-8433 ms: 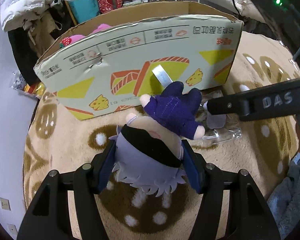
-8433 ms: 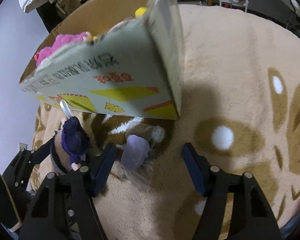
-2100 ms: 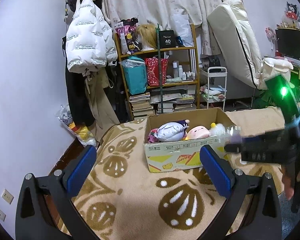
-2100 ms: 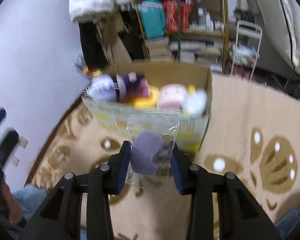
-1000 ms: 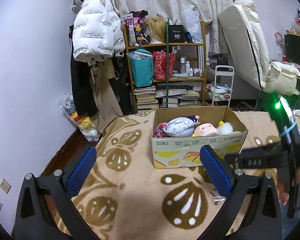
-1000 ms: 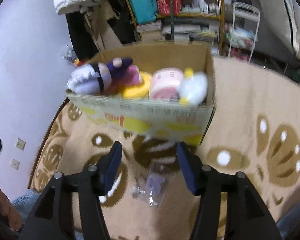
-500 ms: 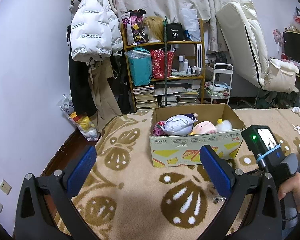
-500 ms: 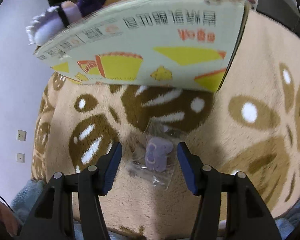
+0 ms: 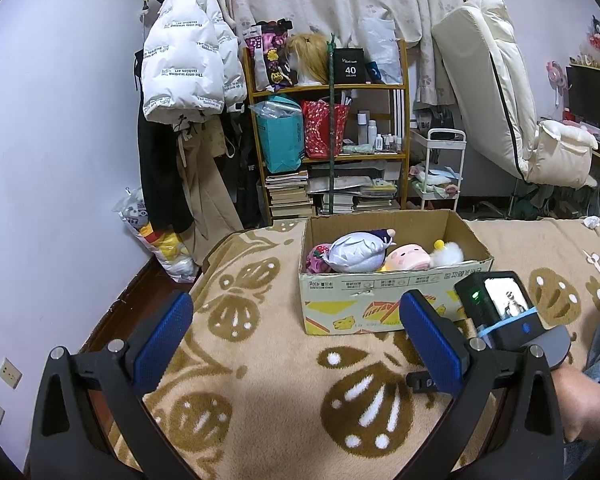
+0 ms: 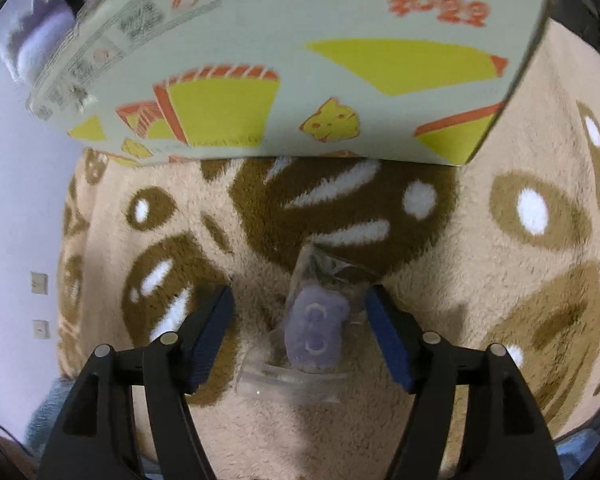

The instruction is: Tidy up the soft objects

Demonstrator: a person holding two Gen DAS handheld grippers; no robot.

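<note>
A small purple plush in a clear plastic bag [image 10: 315, 330] lies on the tan rug in front of the cardboard box [image 10: 300, 60]. My right gripper [image 10: 298, 308] is open, low over the rug, with its jaws either side of the bagged plush, not touching it. My left gripper [image 9: 296, 320] is open and empty, held high and back from the box [image 9: 392, 296]. The box holds several plush toys: a grey-purple doll [image 9: 354, 252], a pink one [image 9: 408, 256], a white one [image 9: 448, 254]. The right gripper's body [image 9: 500, 320] shows at the right in the left wrist view.
The patterned rug [image 9: 260, 380] covers the floor. A wooden shelf [image 9: 328, 152] with bags and books, hanging coats [image 9: 188, 80] and a white cart [image 9: 440, 176] stand behind the box. A folded mattress [image 9: 496, 92] leans at the right.
The right gripper dropped the bagged plush on the rug about a second ago and has since come down low around it. The left gripper has stayed open and high.
</note>
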